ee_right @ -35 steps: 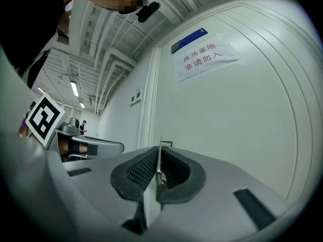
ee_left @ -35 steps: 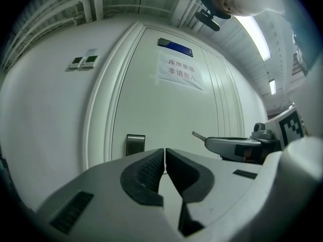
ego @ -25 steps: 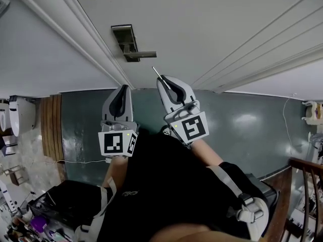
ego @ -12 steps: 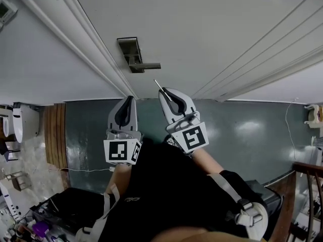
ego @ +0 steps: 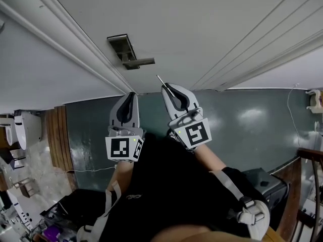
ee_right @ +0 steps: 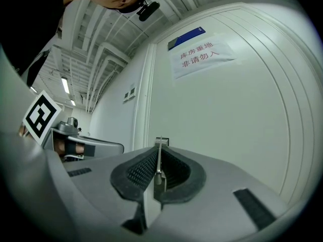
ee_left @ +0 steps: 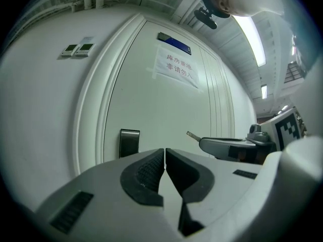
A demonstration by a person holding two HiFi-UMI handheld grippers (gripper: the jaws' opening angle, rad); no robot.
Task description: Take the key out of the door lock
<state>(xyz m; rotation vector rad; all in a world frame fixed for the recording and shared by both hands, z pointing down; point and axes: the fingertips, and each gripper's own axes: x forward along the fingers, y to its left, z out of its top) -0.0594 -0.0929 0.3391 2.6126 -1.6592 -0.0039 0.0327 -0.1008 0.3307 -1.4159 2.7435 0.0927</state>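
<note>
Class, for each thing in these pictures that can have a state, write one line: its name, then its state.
key, out of the lock, clamped in the right claw
right claw, shut on the key
left claw, shut, empty
door, closed
door handle, untouched by either claw
paper notice, taped to the door

Grey right gripper point(ego: 167, 87), black top point(ego: 166, 185)
</note>
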